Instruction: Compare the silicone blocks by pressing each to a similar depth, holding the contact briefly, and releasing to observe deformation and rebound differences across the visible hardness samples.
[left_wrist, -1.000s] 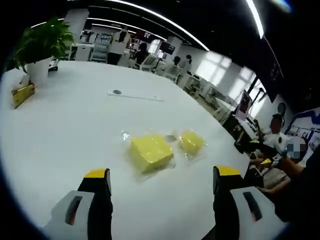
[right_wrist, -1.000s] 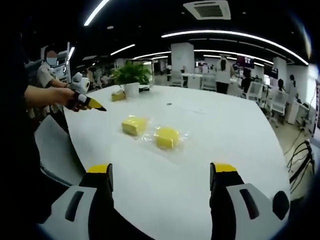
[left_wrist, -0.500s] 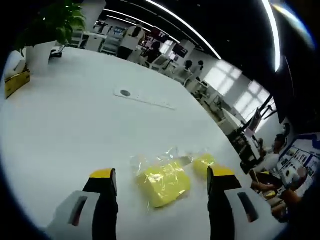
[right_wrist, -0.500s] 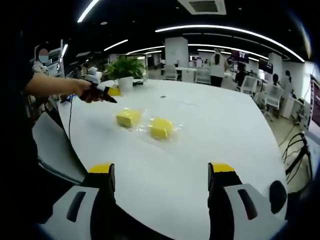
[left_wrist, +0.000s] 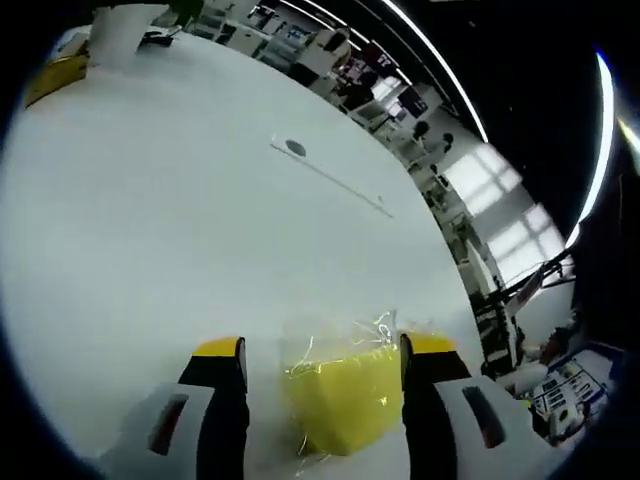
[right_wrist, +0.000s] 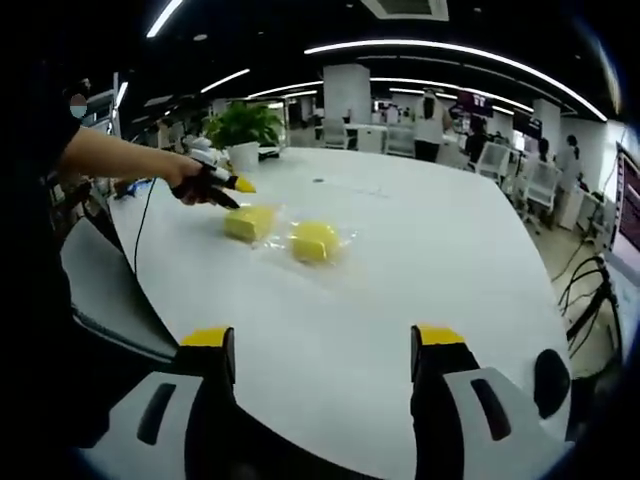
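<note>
Two yellow silicone blocks wrapped in clear plastic lie side by side on the white table (right_wrist: 420, 260). In the right gripper view the left block (right_wrist: 250, 222) and the right block (right_wrist: 315, 240) sit far ahead. A hand holds my left gripper (right_wrist: 228, 186) right at the left block. In the left gripper view that block (left_wrist: 345, 402) sits between the two yellow-tipped jaws of my left gripper (left_wrist: 325, 350), which is open around it. My right gripper (right_wrist: 323, 338) stands open over the table's near edge, holding nothing.
A potted plant (right_wrist: 243, 128) and a yellow box (left_wrist: 55, 75) stand at the table's far end. A thin white strip (left_wrist: 330, 178) lies on the table beyond the blocks. Chairs, desks and people fill the room behind. The table's curved edge (right_wrist: 130, 310) runs at lower left.
My left gripper has come forward and down over the table, so the larger block now sits between its jaws. The right gripper has barely moved.
</note>
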